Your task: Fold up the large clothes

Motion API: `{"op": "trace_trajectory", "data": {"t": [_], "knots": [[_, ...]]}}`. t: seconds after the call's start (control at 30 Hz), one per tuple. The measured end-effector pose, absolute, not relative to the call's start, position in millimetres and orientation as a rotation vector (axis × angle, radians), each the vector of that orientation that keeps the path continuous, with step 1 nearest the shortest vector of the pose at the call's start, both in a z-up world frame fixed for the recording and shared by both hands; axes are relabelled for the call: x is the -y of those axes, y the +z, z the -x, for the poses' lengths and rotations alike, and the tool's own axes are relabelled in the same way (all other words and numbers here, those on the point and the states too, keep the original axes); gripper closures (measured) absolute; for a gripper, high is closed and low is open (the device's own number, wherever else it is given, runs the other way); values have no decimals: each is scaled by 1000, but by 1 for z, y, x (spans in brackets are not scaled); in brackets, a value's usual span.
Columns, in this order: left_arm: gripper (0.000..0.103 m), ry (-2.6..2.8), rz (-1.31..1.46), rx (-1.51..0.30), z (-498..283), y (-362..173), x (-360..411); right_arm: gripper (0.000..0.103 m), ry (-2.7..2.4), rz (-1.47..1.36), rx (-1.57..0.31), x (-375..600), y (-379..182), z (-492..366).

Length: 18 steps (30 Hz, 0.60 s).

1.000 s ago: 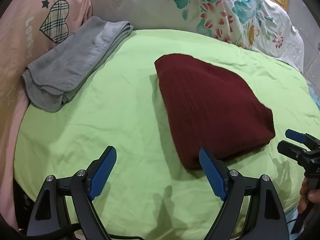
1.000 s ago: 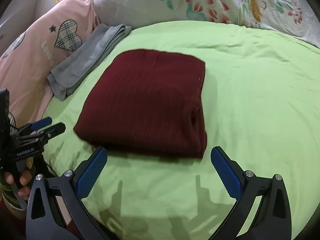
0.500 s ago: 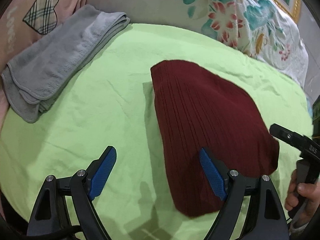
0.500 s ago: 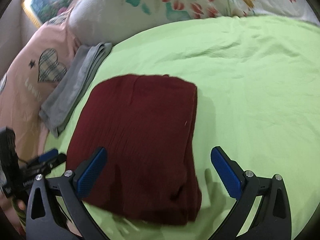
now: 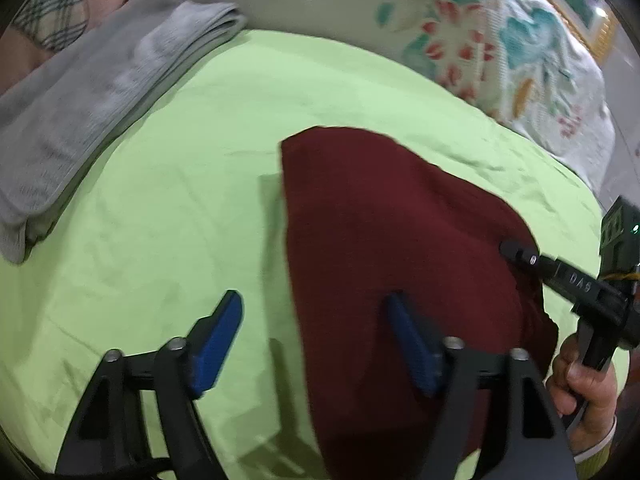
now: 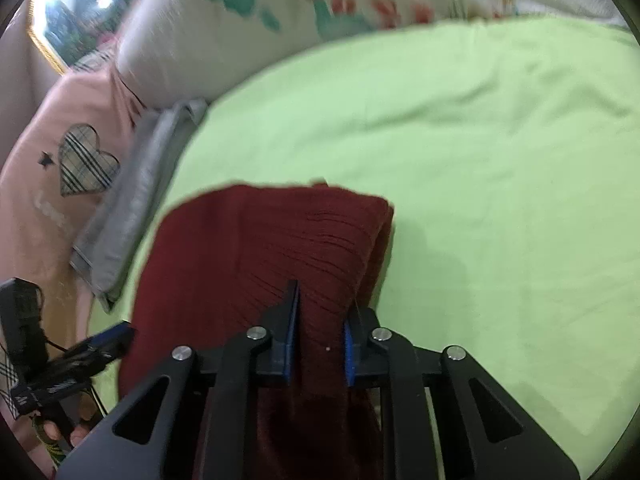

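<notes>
Right wrist view shows the right tool (image 6: 319, 334) clamped on a bunched fold of the dark red sweater (image 6: 256, 248) lying on the green bed sheet (image 6: 480, 168), which left view can't confirm, showing instead the left tool (image 5: 316, 332) spread wide, one finger over sweater, w/ gray towel (image 5: 92, 92) well apart.

Folded sweater (image 6: 260, 256) lies on the sheet (image 6: 500, 168), near its front edge. Folded towel (image 5: 80, 92) lies on the sheet to the sweater's left, apart from it, against a pillow (image 6: 52, 184). A quilt (image 5: 460, 32) is bunched behind both. Right gripper (image 6: 318, 320) sits at the sweater's near right corner; left gripper (image 5: 316, 328) straddles its left edge
</notes>
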<state>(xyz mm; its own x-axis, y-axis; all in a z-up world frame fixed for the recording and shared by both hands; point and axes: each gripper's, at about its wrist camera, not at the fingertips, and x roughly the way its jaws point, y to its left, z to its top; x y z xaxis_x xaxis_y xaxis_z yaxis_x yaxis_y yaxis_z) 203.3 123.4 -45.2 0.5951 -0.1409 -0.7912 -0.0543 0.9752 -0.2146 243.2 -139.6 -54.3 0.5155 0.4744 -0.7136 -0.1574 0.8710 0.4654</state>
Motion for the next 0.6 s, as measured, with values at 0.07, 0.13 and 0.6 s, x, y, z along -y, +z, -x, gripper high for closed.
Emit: {"op": "trace_trajectory", "data": {"t": [0.07, 0.13, 0.6], "knots": [[34, -63, 191, -924, -201, -40, -114, 97, 374, -376, -926, 147, -47, -240], [34, -69, 167, -922, -200, -42, -106, 97, 351, -371, -932, 152, -51, -240], [34, -86, 189, -891, -179, -35, -115, 64, 322, -330, -953, 148, -39, -227]]}}
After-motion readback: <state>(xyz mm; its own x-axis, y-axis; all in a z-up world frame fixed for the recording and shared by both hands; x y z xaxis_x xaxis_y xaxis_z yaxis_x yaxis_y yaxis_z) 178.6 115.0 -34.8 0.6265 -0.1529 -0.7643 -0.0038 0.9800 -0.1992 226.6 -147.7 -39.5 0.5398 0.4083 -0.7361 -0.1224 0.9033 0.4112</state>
